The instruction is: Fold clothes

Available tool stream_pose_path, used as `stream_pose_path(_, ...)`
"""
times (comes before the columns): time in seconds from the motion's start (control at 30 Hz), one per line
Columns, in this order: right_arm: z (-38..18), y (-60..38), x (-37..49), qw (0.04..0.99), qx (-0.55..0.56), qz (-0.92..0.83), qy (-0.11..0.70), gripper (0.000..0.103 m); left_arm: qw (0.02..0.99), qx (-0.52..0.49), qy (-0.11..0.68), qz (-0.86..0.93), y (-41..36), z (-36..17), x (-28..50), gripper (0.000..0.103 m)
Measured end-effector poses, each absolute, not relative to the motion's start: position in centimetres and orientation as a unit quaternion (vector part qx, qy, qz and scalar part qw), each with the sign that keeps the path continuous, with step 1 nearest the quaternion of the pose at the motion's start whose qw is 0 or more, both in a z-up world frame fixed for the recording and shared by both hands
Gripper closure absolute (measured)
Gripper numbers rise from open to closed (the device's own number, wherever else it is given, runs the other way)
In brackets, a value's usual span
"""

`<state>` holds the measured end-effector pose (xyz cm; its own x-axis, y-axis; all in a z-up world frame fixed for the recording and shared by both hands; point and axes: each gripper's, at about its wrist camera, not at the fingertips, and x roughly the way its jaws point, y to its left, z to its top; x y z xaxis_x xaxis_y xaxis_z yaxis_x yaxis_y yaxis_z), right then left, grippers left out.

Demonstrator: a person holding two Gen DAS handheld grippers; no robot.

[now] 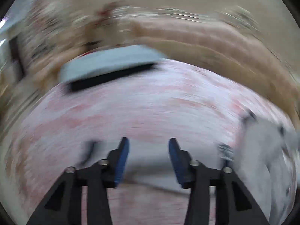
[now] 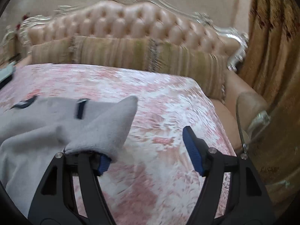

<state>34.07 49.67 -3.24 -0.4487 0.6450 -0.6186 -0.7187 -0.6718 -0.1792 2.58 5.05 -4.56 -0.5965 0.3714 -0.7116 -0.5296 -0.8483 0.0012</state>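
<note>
Grey garment [image 2: 46, 123] lies near the bed's [image 2: 159, 97] left edge; my right tongs [image 2: 148, 155] and left tongs [image 1: 149, 159] gape, holding nothing; I should regrip its loose corner squarely

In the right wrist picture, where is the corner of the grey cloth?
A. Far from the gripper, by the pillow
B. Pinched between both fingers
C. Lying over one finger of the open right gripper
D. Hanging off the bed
C: the grey cloth lies draped over one finger of the right gripper, whose jaws stand wide apart.
</note>
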Motion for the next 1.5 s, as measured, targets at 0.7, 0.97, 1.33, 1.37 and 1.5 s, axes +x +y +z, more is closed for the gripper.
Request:
stream_pose_path(0.7, -3.6, 39.4, 29.8, 0.307, -0.348, 0.886, 0.002, 0.015, 0.327, -0.420, 0.212, 0.820, 15.1, -9.3, 3.3, 0.103)
stream_pose_path(0.97, -4.9, 39.4, 28.8, 0.312, -0.360, 0.879, -0.010, 0.015, 0.340, -0.423, 0.160, 0.825, 13.1, -8.4, 2.0, 0.038)
stream_pose_path(1.33, -6.0, 39.9, 28.3, 0.315, -0.370, 0.874, -0.012, 0.014, 0.350, -0.445, 0.206, 0.798, 14.5, -11.0, 3.1, 0.027)
stream_pose_path(1.37, -6.0, 39.9, 28.3, 0.316, -0.371, 0.873, -0.012, 0.014, 0.350, -0.447, 0.207, 0.797, 14.6, -11.0, 3.1, 0.033)
stream_pose_path(1.5, -6.1, 40.1, 28.3, 0.318, -0.371, 0.872, -0.011, 0.014, 0.368, -0.445, 0.233, 0.782, 15.3, -10.4, 4.4, 0.076)
